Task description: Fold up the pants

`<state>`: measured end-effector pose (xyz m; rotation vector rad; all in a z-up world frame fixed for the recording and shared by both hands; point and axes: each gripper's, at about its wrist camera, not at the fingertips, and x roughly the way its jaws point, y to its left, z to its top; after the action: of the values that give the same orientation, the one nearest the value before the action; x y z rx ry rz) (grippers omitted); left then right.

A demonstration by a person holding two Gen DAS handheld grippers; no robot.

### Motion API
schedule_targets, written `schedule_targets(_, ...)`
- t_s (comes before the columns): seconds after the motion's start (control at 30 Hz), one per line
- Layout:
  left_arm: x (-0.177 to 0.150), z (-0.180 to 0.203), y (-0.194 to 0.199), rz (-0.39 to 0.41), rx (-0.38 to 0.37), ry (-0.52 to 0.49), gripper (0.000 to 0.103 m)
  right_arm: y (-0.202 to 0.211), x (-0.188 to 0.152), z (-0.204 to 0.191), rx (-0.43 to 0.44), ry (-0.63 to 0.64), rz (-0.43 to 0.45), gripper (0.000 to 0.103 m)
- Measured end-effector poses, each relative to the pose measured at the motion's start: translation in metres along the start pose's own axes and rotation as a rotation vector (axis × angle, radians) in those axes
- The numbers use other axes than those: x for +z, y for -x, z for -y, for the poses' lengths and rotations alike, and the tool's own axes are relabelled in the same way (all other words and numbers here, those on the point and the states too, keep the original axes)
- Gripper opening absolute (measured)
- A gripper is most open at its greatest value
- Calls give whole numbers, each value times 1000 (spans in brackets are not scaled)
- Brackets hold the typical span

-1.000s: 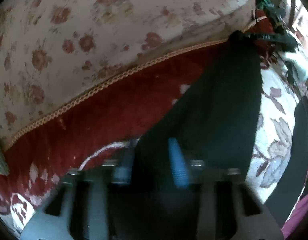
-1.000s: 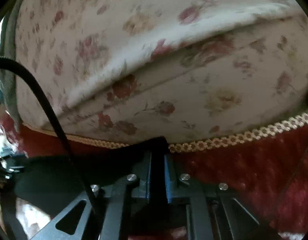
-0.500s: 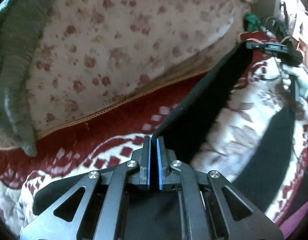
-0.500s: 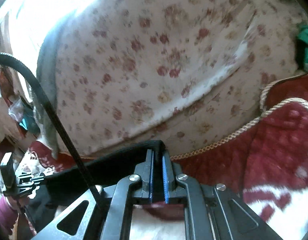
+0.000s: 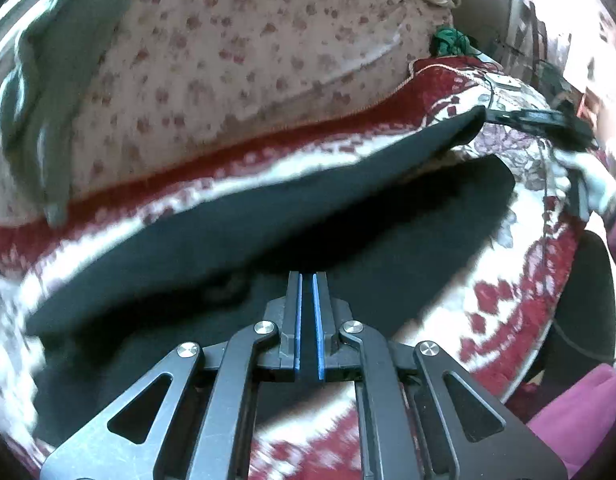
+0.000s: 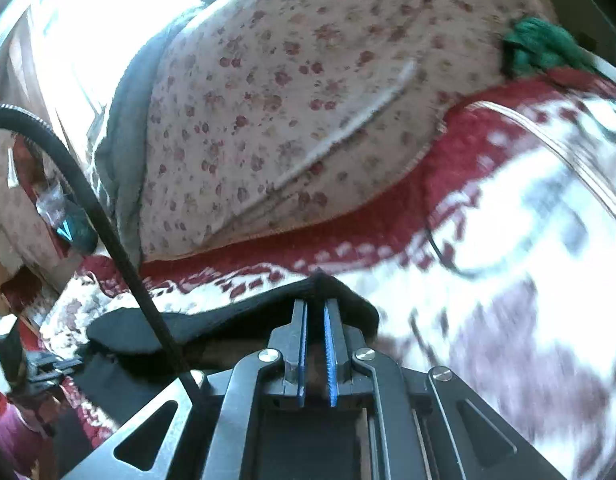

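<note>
Black pants (image 5: pixel 268 216), red-and-white patterned blanket (image 5: pixel 488 312)

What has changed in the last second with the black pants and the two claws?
Both claws have pulled back from the floral cushion, drawing the black pants with them over the red and white blanket. The left claw, open around the cloth a second ago, has closed on it. The right claw stays shut on the other end.

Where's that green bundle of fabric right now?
The green fabric bundle sits at the upper right of the right wrist view, wedged between the floral cushion and the red patterned bedspread; the left wrist view shows it top centre-right.
</note>
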<state>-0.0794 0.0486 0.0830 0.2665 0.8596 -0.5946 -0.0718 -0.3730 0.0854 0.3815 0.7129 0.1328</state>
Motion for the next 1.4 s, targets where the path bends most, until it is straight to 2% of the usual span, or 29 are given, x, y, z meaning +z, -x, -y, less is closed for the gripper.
schedule_targets(0.1, -17, 0, -4, -10, 14, 65, 4, 24, -25, 7, 30, -64, 14, 7)
schedule_targets(0.23, -23, -20, -1, 9, -59, 268, 4, 28, -43, 15, -4, -150, -21, 9)
schedule_targets(0.33, -22, -30, 4, 38, -56, 343, 5, 30, -52, 20, 8, -250, -30, 24)
schedule_targets(0.4, -19, -35, 4, 49, -31, 378, 15, 34, -60, 20, 91, -321, 3, 41)
schedule_targets(0.47, -16, -42, 0, 52, -38, 444, 37, 30, -65, 17, 143, -375, -6, 48)
schedule_targets(0.53, -16, -51, -4, 70, -57, 524, 39, 23, -70, 10, 184, -404, -31, 48)
schedule_targets(0.63, -12, -59, -12, 70, -78, 592, 39, 12, -79, 0, 219, -431, -54, 48)
schedule_targets(0.8, -21, -80, -14, 67, -28, 712, 39, -1, -89, 8, 228, -537, -73, 50)
schedule_targets(0.97, -42, -114, -13, 82, -12, 871, 40, -3, -94, 31, 229, -645, -23, 50)
schedule_targets(1.07, -50, -127, -18, 98, -36, 962, 40, -9, -93, 38, 246, -682, 3, 50)
schedule_targets(1.3, -44, -143, -26, 137, -57, 1047, 40, -16, -78, 28, 256, -689, 17, 50)
schedule_targets(1.4, -39, -148, -34, 141, -73, 1063, 52, -26, -74, 17, 265, -648, -16, 50)
